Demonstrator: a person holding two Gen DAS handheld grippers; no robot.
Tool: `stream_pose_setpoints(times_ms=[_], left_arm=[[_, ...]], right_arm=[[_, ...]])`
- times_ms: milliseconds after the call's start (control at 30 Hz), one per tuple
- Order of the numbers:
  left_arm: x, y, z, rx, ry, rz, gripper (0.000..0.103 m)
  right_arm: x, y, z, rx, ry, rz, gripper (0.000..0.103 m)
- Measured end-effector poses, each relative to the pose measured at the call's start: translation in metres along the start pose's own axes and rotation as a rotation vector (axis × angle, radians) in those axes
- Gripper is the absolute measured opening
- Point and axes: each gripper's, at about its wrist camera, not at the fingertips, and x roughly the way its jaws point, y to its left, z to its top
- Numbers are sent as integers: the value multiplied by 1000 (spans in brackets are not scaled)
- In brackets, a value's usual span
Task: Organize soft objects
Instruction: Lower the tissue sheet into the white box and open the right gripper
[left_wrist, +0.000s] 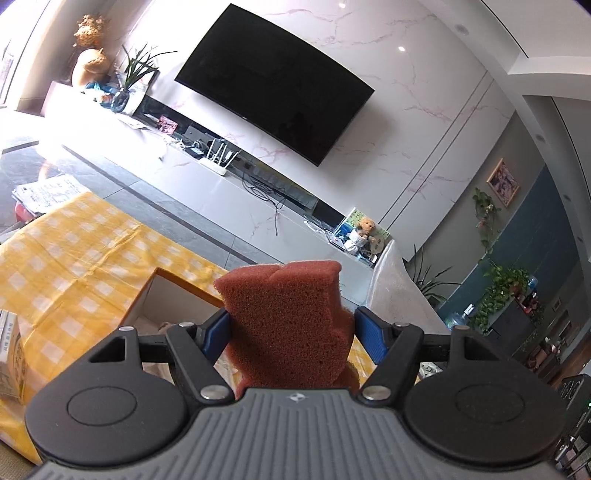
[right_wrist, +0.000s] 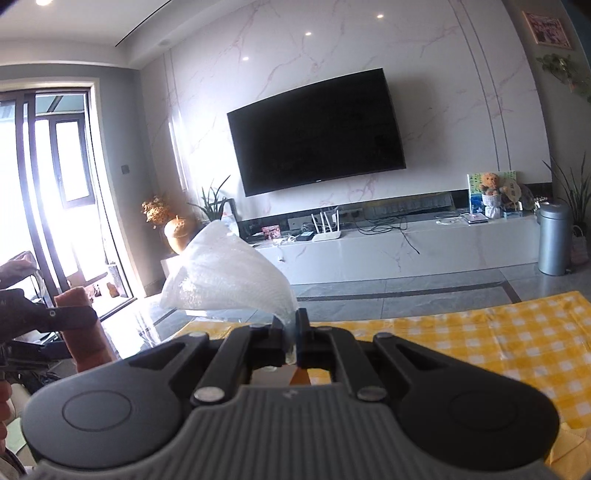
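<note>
Left wrist view: a brown sponge (left_wrist: 284, 321) is being pinched by the left gripper (left_wrist: 291, 332) at lower centre, raised above the open box (left_wrist: 173, 299) on the yellow checked cloth (left_wrist: 74, 266). Right wrist view: a white bubble-wrap sheet (right_wrist: 229, 277) is being clamped by the right gripper (right_wrist: 291, 332), jaws nearly together. Both items are seemingly being carried; lowering into the box is probably called for next.

The left tongs (left_wrist: 291, 328) have matte black linkage arms with silver rivet heads, blue pads (left_wrist: 218, 330) on the fingers, and two round black discs flanking a ribbed grey housing with a small logo. The right tongs (right_wrist: 291, 332) match, though with black fingers (right_wrist: 303, 334)
</note>
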Motion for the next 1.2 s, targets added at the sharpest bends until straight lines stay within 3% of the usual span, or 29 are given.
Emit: stream_pose_setpoints(times_ms=[167,300,433,533,667,767,833,867,900,933,1067,1200], left_arm=[[-2,35,3,-45,-4,9,82],[5,55,-1,-43,19,79,82],[10,74,-7,-44,25,152,82],[13,87,-8,-68,44,144,82],[14,93,-11,-87,58,143,82],[13,92,-12,-76,57,140,82],[12,91,-12,-66,55,145,82],[12,91,-13,-61,55,151,83],[12,91,-13,-59,57,156,83],[13,92,-13,-60,60,164,83],[20,93,-14,-62,103,191,82],[23,86,-15,-19,122,209,83]], right_arm=[[43,44,-9,-122,80,3,2],[87,71,-29,-286,203,-35,2],[125,84,-57,-359,428,86,2],[133,92,-78,-364,554,171,2],[141,108,-107,-495,676,203,2],[143,112,-120,-609,685,123,3],[144,107,-118,-628,685,115,7],[144,107,-118,-623,680,114,17],[142,106,-115,-625,658,98,39],[139,106,-113,-637,626,83,47],[130,103,-104,-634,582,103,52],[115,95,-93,-587,527,116,68]])
